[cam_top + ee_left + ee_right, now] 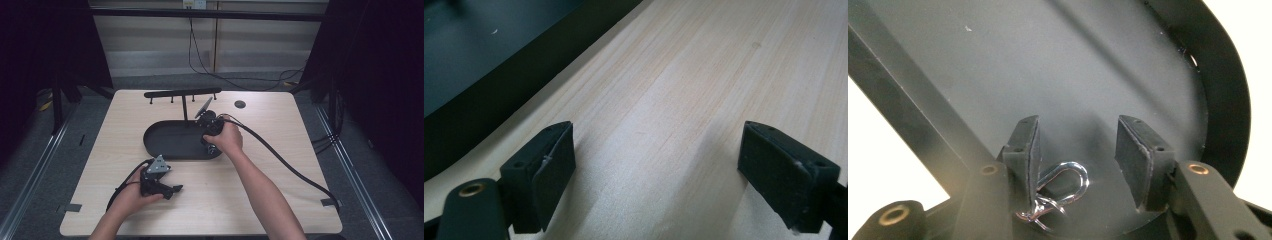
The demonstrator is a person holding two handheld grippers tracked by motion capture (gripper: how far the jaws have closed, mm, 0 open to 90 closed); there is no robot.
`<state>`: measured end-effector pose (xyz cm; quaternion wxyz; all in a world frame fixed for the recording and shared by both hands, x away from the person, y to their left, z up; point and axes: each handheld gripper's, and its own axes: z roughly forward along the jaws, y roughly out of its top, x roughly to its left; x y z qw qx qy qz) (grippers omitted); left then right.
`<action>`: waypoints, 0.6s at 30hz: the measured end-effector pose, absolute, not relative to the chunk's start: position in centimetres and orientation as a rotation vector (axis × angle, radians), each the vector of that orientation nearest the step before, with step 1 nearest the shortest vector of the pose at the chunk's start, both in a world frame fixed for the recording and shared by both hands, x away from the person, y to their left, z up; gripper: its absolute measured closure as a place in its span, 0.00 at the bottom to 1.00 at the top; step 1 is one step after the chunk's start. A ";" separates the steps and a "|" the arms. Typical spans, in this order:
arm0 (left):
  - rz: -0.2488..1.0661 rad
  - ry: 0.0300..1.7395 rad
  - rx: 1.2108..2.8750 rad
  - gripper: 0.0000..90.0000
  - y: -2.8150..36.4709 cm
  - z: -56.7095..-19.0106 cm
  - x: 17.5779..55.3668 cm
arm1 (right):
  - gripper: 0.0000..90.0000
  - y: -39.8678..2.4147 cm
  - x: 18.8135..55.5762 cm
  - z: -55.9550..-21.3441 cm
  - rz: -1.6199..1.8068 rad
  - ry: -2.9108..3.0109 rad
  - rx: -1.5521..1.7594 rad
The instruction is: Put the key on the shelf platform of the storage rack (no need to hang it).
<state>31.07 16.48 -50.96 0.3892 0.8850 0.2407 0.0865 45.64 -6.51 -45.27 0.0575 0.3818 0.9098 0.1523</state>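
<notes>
The right gripper (1078,165) has its jaws parted to a moderate gap with the small silver wire clasp (1060,192) lying loose between them on the floor of the black oval metal tray (1223,100), near one pad but not pressed by both; in the high view the right hand (226,137) wraps over this gripper, pointing it down into the tray's right end with the forearm stretched forward. The left gripper (656,180) has its jaws spread wide over the bare pale wooden table (704,75), held low by the left hand (132,195) near the front edge.
</notes>
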 end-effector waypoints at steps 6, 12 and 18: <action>0.220 0.611 2.251 0.17 16.5 -51.0 31.1 | 0.52 -6.4 45.3 -45.0 0.474 2.764 1.149; 0.221 0.611 2.250 0.17 16.5 -51.0 31.1 | 0.45 -6.4 45.0 -44.5 0.497 2.751 1.150; 0.222 0.611 2.254 0.17 16.5 -50.9 31.1 | 0.37 -6.7 44.6 -43.9 0.538 2.751 1.148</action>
